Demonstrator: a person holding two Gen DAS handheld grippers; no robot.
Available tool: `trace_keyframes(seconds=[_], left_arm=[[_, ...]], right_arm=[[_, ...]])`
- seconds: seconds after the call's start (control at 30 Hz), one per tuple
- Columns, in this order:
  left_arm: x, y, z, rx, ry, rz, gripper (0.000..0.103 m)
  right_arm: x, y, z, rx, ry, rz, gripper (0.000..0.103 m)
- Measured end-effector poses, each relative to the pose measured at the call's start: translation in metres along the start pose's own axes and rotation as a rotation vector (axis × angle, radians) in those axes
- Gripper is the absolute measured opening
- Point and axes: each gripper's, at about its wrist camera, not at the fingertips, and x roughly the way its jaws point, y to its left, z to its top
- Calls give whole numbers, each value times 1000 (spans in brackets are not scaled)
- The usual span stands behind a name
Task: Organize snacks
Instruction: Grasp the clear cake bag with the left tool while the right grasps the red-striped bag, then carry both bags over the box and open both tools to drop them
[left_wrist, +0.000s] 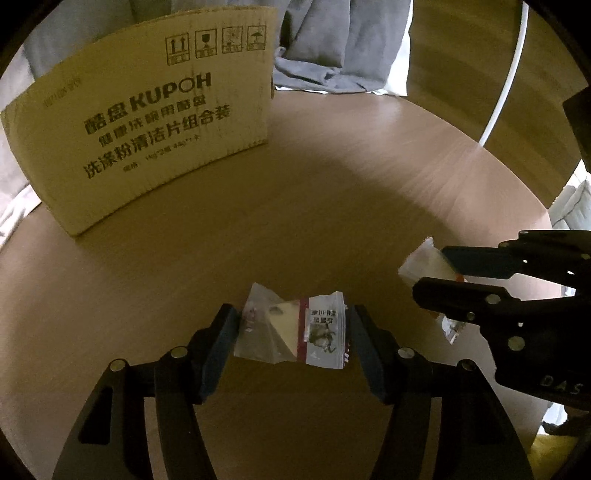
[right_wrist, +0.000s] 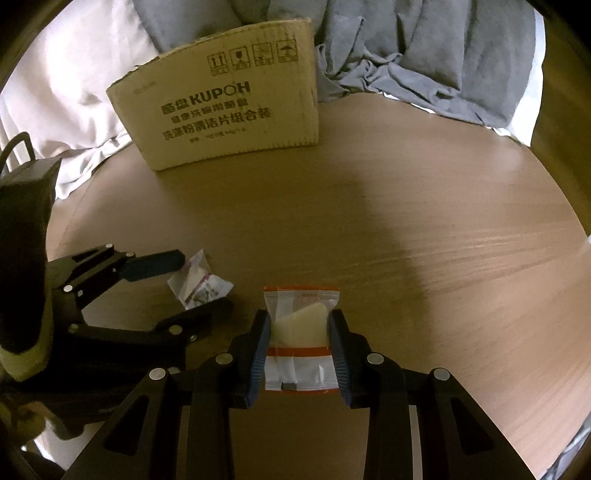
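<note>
Your left gripper (left_wrist: 291, 332) is clamped on a crumpled clear snack packet with a maroon stripe (left_wrist: 295, 332), both pads pressing its sides, low over the round wooden tabletop (left_wrist: 332, 192). Your right gripper (right_wrist: 299, 347) grasps a clear snack packet with orange bands (right_wrist: 301, 332), a pale wedge showing inside, its fingers squeezing the packet's middle. In the left wrist view the right gripper sits just right of the left one, the two packets near each other but apart. A cardboard box printed KUPOH (right_wrist: 225, 114) stands upright at the far edge of the tabletop, well apart from both packets. Grey bedding (right_wrist: 406, 48) lies bunched behind it.
</note>
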Motion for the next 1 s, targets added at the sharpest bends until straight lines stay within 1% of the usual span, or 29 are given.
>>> trace_keyframes(seconds=[0.03, 0.1, 0.13, 0.2, 0.27, 0.4, 0.57, 0.8, 1.0], left_arm=[[-1, 0, -1, 2, -10, 14, 49], [-1, 2, -2, 4, -21, 17, 44], [-2, 3, -2, -4, -24, 12, 42], [-5, 6, -2, -20, -32, 1, 36], [-6, 8, -2, -28, -34, -4, 33], [-9, 9, -3, -32, -36, 3, 33], [-28, 11, 0, -58, -79, 7, 33], [-71, 17, 14, -96, -180, 33, 33], [-105, 21, 30, -109, -273, 82, 33]], right_arm=[[0, 0, 0, 3, 0, 3, 33], [0, 0, 0, 5, -3, 4, 33], [0, 0, 0, 5, -4, 4, 33], [0, 1, 0, 4, -7, 7, 33], [0, 2, 0, 1, -8, 14, 33], [-1, 5, 2, -7, -16, 28, 33], [-6, 6, 4, -5, -31, 50, 33], [-24, 9, 15, -1, -86, 81, 33], [-48, 17, 31, -25, -173, 95, 33]])
